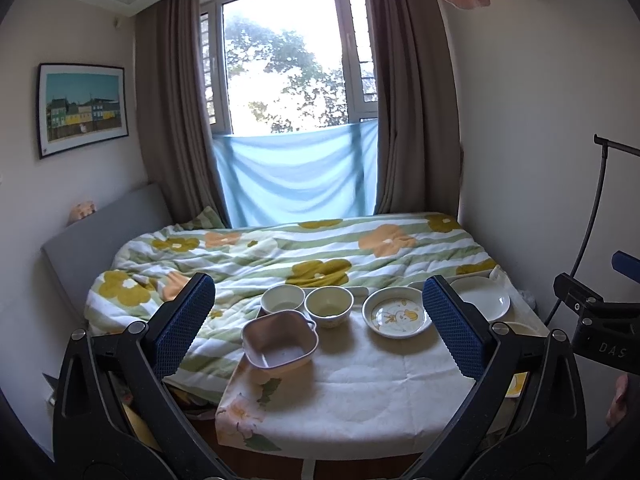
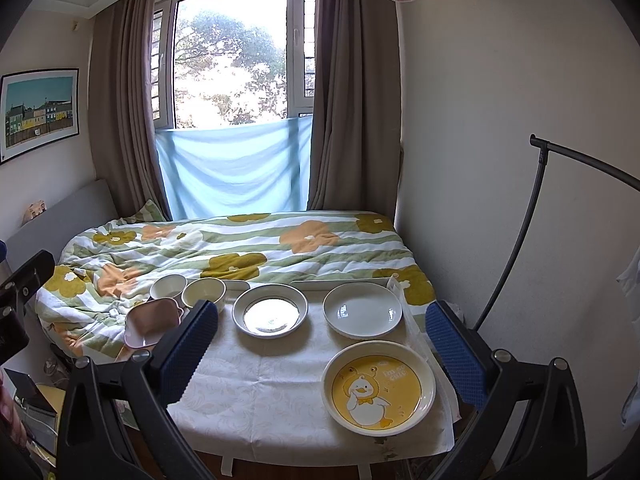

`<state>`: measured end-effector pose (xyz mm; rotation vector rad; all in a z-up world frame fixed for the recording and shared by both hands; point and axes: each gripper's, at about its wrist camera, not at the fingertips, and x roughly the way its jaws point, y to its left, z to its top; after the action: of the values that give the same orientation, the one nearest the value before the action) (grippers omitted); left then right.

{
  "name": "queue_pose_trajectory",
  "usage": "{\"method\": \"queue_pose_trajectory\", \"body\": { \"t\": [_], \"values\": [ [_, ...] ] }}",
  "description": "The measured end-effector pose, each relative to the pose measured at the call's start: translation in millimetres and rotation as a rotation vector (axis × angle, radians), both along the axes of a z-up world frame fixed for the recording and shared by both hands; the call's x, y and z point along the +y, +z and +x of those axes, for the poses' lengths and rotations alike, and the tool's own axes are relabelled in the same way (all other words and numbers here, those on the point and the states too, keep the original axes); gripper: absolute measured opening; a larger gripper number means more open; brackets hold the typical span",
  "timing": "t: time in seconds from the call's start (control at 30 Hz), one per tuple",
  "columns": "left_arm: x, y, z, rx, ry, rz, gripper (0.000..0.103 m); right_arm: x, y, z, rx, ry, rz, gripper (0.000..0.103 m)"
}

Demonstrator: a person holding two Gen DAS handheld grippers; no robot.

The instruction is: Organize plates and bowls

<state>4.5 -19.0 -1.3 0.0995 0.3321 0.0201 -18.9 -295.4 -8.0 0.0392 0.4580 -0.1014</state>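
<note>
On a cloth-covered table (image 2: 280, 392) stand a pink square bowl (image 1: 279, 344) (image 2: 150, 322), a white bowl (image 1: 283, 299) (image 2: 168, 286) and a cream bowl (image 1: 329, 305) (image 2: 204, 293). Right of them lie a rimmed plate with a small duck print (image 1: 397, 317) (image 2: 270, 310), a plain white plate (image 1: 482, 298) (image 2: 362, 310) and a yellow duck plate (image 2: 378, 390). My left gripper (image 1: 318, 320) is open and empty, above the table's left part. My right gripper (image 2: 322, 344) is open and empty, above the plates.
A bed with a flowered quilt (image 1: 280, 256) lies right behind the table, under a window with brown curtains. A white tray (image 2: 340, 285) lies between table and bed. A black curved stand (image 2: 516, 240) rises at the right by the wall.
</note>
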Motion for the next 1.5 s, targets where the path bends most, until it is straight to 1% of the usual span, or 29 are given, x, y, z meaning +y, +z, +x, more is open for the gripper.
{"method": "queue_pose_trajectory", "body": {
  "t": [0.23, 0.93, 1.07, 1.17, 1.27, 1.4, 1.5],
  "values": [
    [2.6, 1.3, 1.3, 0.005, -0.003, -0.014, 0.103, 0.1, -0.2, 0.1, 0.001, -0.001, -0.001, 0.103],
    [3.4, 2.1, 2.9, 0.009, -0.007, -0.012, 0.103, -0.8, -1.3, 0.3, 0.001, -0.001, -0.001, 0.103],
    [5.3, 1.9, 8.7, 0.027, -0.020, -0.013, 0.103, -0.5, -1.9, 0.7, 0.003, -0.003, -0.003, 0.103],
    [4.6, 1.4, 19.5, 0.057, -0.041, -0.003, 0.103, -3.1, -2.0, 0.0, 0.006, -0.002, 0.013, 0.103],
    [0.1, -1.2, 32.6, 0.092, -0.086, 0.007, 0.103, -7.5, -4.0, -0.6, 0.022, -0.034, 0.021, 0.103],
    [-13.1, -12.6, 53.0, 0.151, -0.190, 0.015, 0.103, -21.4, -17.8, -0.2, 0.085, -0.106, 0.048, 0.103],
    [-33.0, -27.1, 67.4, 0.172, -0.267, 0.040, 0.103, -34.8, -28.2, -6.8, 0.118, -0.164, 0.056, 0.103]
  ]
}}
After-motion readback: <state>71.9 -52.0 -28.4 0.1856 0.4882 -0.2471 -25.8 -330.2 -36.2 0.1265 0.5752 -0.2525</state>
